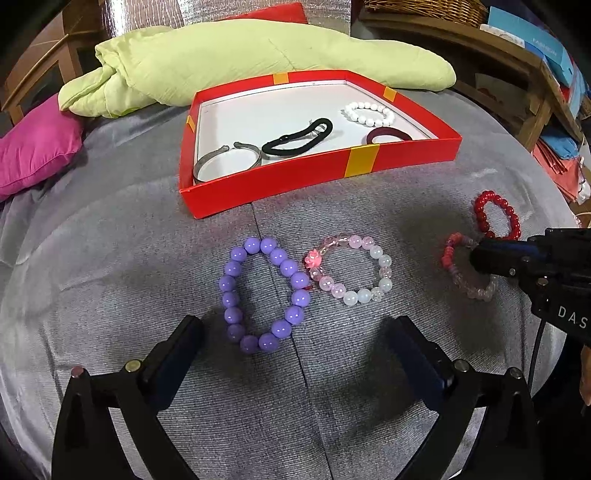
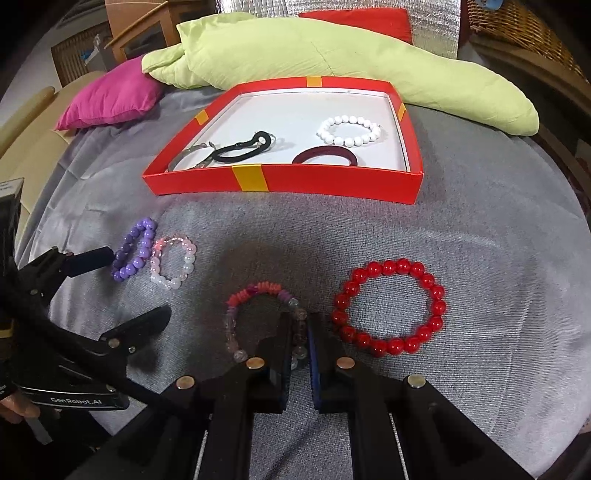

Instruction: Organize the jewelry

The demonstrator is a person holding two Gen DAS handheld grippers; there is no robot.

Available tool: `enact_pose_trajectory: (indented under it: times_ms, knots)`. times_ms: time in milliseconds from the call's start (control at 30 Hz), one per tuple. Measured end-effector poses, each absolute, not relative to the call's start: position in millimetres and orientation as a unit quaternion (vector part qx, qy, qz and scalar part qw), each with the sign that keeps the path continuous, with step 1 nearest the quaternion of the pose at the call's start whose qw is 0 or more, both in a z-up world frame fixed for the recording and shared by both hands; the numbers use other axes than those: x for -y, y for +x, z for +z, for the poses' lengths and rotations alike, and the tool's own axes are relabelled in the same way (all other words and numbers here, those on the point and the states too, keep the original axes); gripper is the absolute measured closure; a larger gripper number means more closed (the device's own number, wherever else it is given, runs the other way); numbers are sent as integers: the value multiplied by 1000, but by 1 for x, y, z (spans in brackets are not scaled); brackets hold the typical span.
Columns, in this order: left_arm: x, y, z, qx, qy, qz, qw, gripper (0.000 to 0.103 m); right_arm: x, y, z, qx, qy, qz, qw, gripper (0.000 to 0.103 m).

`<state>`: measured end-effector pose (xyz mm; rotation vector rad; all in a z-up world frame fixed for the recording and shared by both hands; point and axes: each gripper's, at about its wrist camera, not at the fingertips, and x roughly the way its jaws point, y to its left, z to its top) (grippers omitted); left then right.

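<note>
A red box holds a white bead bracelet, a black hair tie, a dark red band and a silver cuff. On the grey cloth lie a purple bracelet, a pale pink bracelet, a red bead bracelet and a pink-and-clear bracelet. My left gripper is open just short of the purple bracelet. My right gripper is shut on the pink-and-clear bracelet's right side.
A light green quilt lies behind the box, with a magenta pillow to its left. Wooden shelves with boxes stand at the right. A wicker basket is at the far right.
</note>
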<state>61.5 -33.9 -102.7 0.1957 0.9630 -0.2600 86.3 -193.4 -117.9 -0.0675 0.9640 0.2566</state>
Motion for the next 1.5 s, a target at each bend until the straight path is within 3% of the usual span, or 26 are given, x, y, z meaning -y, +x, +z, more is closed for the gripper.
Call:
enact_pose_trajectory:
  times_ms: [467,633,767,900,967,1267,1333,1400,1500]
  knots:
    - [-5,69,-100,-466,56,-81,879,3,197,87,-118,-465,-19,130,875,93]
    - [-10,69,-98,-461,36,-79,883,19,197,87,-118,-466,-17,131,875,93]
    - [-3,70,-95,-452,41,-89,886,41,199,88,-118,-467,-9,135,874,91]
    - [-6,70,-92,-447,35,-79,890,75,201,89,-118,-468,0,138,873,91]
    - [-11,71,-91,-448,15,-87,890,77,202,89,-118,-469,4,139,872,91]
    - [-21,79,-87,-457,-31,-98,884,76,204,90,-118,-471,11,140,871,91]
    - [-21,80,-87,-458,-36,-100,883,68,203,90,-118,-472,13,139,871,91]
    - [-19,80,-86,-455,-38,-102,884,52,204,90,-118,-472,14,139,871,91]
    - [-16,81,-84,-449,-33,-103,887,47,204,90,-118,-471,13,140,871,91]
